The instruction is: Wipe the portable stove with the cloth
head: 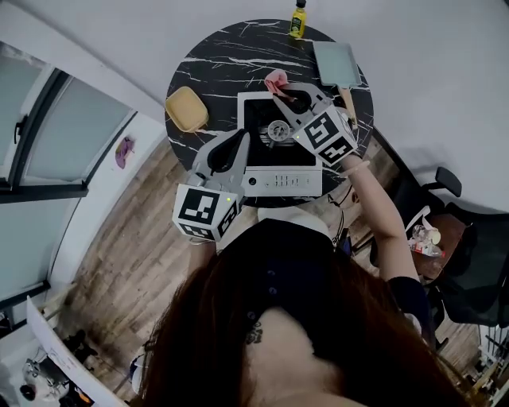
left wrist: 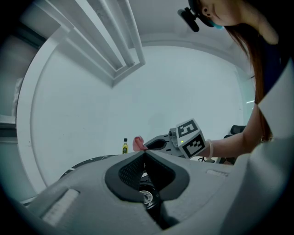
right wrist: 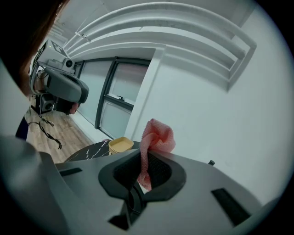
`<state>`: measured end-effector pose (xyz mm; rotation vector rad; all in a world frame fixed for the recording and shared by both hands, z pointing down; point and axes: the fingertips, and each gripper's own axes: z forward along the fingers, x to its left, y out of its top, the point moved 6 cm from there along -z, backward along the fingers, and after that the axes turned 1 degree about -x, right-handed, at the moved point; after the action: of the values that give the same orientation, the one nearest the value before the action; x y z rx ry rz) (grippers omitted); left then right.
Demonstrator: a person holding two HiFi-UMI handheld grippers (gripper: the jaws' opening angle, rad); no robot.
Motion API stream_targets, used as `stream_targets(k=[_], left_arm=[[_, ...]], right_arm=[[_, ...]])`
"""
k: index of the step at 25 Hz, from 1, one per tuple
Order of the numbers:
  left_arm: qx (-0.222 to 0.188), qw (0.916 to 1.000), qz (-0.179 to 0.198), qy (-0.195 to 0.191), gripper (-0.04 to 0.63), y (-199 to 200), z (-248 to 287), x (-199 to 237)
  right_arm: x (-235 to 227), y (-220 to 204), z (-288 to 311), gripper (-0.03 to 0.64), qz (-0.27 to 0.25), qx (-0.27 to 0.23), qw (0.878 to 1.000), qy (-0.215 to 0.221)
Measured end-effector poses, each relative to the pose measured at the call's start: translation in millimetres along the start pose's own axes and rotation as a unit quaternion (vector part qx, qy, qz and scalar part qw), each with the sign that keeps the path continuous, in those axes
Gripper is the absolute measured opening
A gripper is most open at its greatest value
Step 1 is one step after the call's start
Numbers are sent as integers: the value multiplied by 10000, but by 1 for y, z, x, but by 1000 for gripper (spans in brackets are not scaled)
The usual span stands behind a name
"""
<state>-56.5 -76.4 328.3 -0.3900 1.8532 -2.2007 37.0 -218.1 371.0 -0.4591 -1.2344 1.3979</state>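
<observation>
Upper middle of the head view, desk (head: 215,60): round, black stone look with white veins, glossy.
Room: pale plain walls; wood-plank floor (head: 151,238) at lower left; tall window (head: 48,127) at the left edge; black office chair (head: 469,254) at the right.
Portable stove (head: 282,181): square, black top with a round metal burner, silver control strip on its near side; sits at the desk's near edge.
Cloth (head: 276,79) (right wrist: 156,135): pink, waffle-textured, bunched; at the stove's far corner.
Right tongs (head: 286,91) (right wrist: 141,156): clenched on the cloth, which puffs out above the tips.
Left tongs (head: 238,139) (left wrist: 144,153): tips pressed together, nothing between them; over the stove's left side.
Yellow container (head: 186,109): rounded square, left of the stove.
Bottle (head: 298,20): small, yellow-labelled, at the far rim.
Grey tray (head: 337,63): flat rectangle with a handle, upper right.
</observation>
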Motion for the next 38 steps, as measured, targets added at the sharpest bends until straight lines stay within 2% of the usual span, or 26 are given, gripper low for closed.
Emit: stream_targets(k=[8,16,22,28,38], left_arm=[[78,9998,-65,193,12,-4,10,15],[159,9987,-202,432,12,-13,24,26],[247,9976,-285,582,12,-20,30,31],[363,9963,-370,681,12,-26,33,36],[518,9957,-427,632,12,-31,41,40]], right_arm=[[-13,-14,45,31,-566,343,9965,513],[-16,-42,86,31,-787,625,9886,1118],[-11,-66,117,31,-1171,888,9714,1865],[-8,-85,146,29,-1339,1079,9584,2278],[7,-103,183,29,-1572,1418,9279,3070]])
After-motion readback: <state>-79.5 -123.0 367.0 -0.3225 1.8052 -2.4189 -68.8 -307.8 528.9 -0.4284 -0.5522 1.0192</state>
